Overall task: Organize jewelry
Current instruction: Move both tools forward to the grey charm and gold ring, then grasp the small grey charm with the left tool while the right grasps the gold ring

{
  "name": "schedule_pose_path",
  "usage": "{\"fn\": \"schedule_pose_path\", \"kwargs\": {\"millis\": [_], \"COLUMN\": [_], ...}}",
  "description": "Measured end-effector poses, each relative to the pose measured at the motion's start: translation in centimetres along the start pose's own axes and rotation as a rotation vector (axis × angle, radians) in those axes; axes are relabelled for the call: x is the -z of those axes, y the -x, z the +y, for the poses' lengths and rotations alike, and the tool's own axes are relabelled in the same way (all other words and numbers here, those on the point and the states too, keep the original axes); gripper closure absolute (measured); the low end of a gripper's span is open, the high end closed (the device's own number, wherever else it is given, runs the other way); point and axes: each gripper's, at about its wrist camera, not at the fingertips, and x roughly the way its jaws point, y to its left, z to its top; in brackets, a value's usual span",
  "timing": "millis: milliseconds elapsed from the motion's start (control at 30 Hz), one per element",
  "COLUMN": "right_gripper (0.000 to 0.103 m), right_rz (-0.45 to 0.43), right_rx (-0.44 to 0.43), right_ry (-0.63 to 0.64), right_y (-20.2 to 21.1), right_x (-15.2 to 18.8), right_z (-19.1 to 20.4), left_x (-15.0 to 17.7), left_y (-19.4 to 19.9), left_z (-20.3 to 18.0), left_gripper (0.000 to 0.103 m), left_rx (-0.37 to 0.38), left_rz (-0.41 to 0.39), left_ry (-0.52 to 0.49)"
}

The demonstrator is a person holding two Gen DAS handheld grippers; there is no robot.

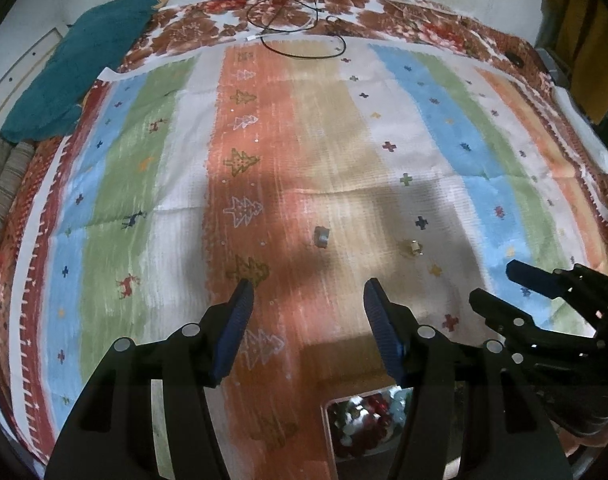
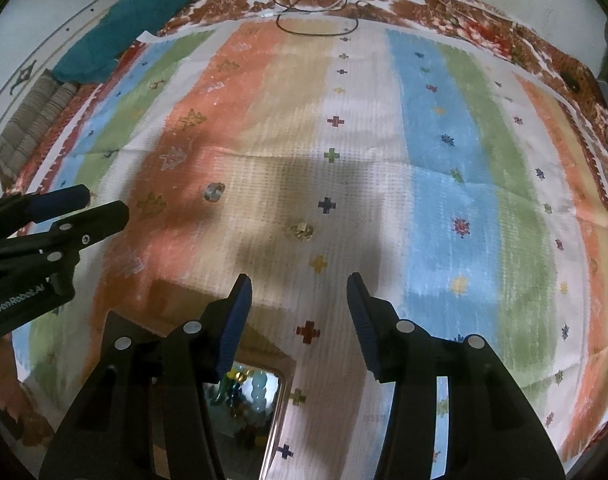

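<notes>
A small silver-blue jewelry piece (image 1: 321,237) lies on the striped cloth ahead of my left gripper (image 1: 308,290), which is open and empty. It also shows in the right wrist view (image 2: 213,192). A small gold piece (image 1: 412,247) lies to its right; in the right wrist view the gold piece (image 2: 303,231) lies just ahead of my right gripper (image 2: 300,286), also open and empty. An open box (image 1: 332,432) holding beads and other jewelry sits below both grippers, its rim showing in the right wrist view (image 2: 282,396). The right gripper appears at the left wrist view's right edge (image 1: 499,286).
The colourful striped cloth (image 1: 176,184) covers a bed. A teal fabric bundle (image 1: 84,64) lies at the far left corner. Black cables (image 1: 300,28) loop at the far edge near the wall. A white object (image 1: 579,128) lies along the right edge.
</notes>
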Motion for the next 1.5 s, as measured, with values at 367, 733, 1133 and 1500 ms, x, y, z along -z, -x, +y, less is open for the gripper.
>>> {"fn": "schedule_pose_path", "kwargs": {"millis": [367, 733, 1133, 1500], "right_gripper": [0.053, 0.053, 0.054, 0.059], "right_rz": [0.045, 0.087, 0.124, 0.154], "right_rx": [0.012, -0.005, -0.01, -0.006], "right_ry": [-0.01, 0.0, 0.003, 0.022], "right_y": [-3.0, -5.7, -8.4, -10.2], "right_x": [-1.4, -2.7, -4.0, -4.6], "right_z": [-0.4, -0.3, -0.6, -0.4], "left_x": [-1.5, -2.8, -3.7, -4.4], "left_y": [-2.8, -6.5, -10.1, -12.3], "left_z": [-0.1, 0.2, 0.2, 0.0], "left_gripper": [0.046, 0.046, 0.052, 0.063], "left_rx": [0.009, -0.006, 0.031, 0.042], "left_rz": [0.027, 0.083, 0.148, 0.174], "left_ry": [-0.022, -0.017, 0.004, -0.013]}}
